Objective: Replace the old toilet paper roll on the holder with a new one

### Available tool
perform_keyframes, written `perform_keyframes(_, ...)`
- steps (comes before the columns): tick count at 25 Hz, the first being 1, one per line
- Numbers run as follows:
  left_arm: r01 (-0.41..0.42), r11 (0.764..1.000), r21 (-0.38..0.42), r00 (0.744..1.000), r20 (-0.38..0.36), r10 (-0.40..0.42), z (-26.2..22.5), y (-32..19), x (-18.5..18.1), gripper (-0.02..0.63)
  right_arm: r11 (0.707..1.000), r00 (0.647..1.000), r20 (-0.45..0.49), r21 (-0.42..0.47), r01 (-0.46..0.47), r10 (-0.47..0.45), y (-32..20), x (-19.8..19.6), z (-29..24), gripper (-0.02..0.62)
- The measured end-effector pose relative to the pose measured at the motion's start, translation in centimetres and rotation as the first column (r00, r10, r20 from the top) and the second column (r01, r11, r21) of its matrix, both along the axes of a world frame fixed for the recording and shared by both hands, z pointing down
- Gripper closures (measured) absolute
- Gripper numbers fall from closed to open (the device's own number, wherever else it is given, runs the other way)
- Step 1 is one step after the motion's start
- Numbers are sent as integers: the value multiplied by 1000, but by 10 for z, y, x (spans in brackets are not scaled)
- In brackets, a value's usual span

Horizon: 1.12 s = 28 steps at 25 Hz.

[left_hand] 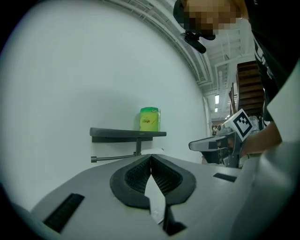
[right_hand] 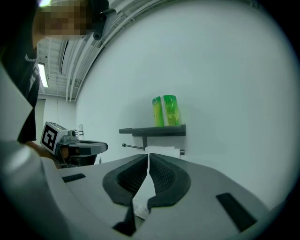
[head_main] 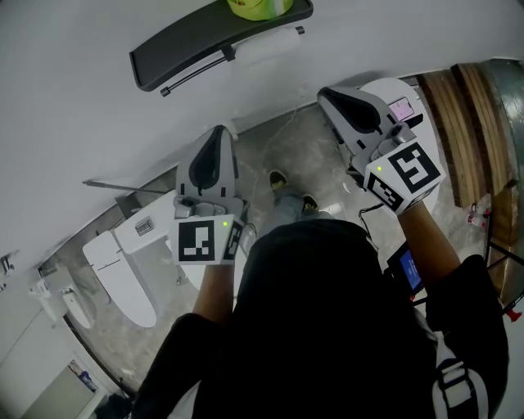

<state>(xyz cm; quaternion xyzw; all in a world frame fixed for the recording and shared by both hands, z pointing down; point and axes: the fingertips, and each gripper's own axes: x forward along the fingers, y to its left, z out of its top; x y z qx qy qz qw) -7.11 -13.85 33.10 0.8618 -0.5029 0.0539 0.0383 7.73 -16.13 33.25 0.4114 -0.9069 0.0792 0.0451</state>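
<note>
A dark wall shelf (head_main: 214,39) carries a green pack of new rolls (head_main: 258,7). Under it, a white paper roll (head_main: 272,44) sits on the holder's rod (head_main: 196,74). My left gripper (head_main: 221,131) and right gripper (head_main: 323,92) hang side by side short of the holder, both shut and empty. In the left gripper view the left gripper (left_hand: 151,157) points at the shelf (left_hand: 126,133) and green pack (left_hand: 150,119), and the roll is mostly hidden behind it. The right gripper (right_hand: 148,155) points at the roll (right_hand: 164,151), below the green pack (right_hand: 166,110).
A white toilet (head_main: 123,270) stands against the wall at lower left, with a hand sprayer (head_main: 45,295) beside it. Wooden steps (head_main: 458,123) rise at the right. Cables and a stand's legs (head_main: 499,245) lie on the floor at right.
</note>
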Motion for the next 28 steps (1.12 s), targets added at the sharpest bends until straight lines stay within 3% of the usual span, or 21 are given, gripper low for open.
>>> perform_keyframes(20,-71,997,28,997,-30,72,-1,-67,-22,583,994,990,-128,98,-53,66,-58,-26,-14,574)
perform_keyframes(28,-84,996,32,996,-36,85,2,-74,-29,583,979,936,-346,201,5,67,-62,-37,-10,574)
